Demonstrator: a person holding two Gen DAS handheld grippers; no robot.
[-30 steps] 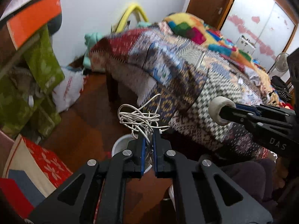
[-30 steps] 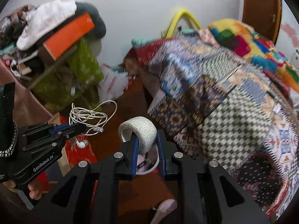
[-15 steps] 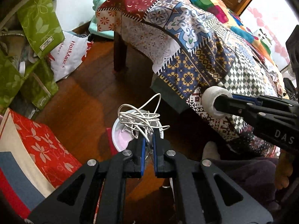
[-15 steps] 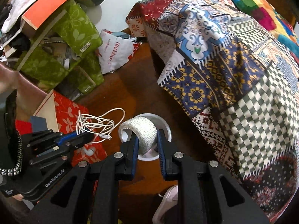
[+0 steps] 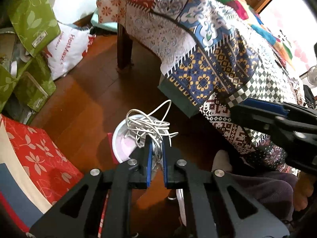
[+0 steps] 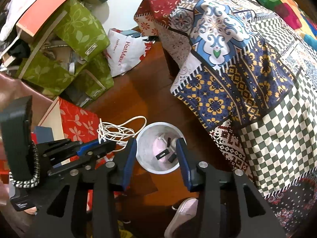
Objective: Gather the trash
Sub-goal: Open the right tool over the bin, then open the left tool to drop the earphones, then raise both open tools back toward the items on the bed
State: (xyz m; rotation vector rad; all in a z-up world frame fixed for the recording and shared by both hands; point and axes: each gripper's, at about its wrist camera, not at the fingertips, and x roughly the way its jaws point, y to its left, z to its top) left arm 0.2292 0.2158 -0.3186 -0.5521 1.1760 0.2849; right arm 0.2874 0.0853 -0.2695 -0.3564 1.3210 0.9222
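Now left hand-held gripper (image 5: 157,150) pinches white cable (image 5: 147,126) over bin (image 6: 147,167); right hand-held gripper (image 6: 156,159) wide apart, empty.

Right tool (image 6: 156,154) gapes empty above the white bin (image 6: 144,138).

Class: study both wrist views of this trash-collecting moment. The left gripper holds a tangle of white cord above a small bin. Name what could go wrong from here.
1. The white cord bundle is loose, with loops sticking out sideways; on release, part may drape over the rim of the small white bin or land on the floor.
2. Strands run between the left gripper jaws, so the cord might snag rather than drop.
3. The open right gripper hangs directly over the bin, possibly crowding the left gripper's approach.
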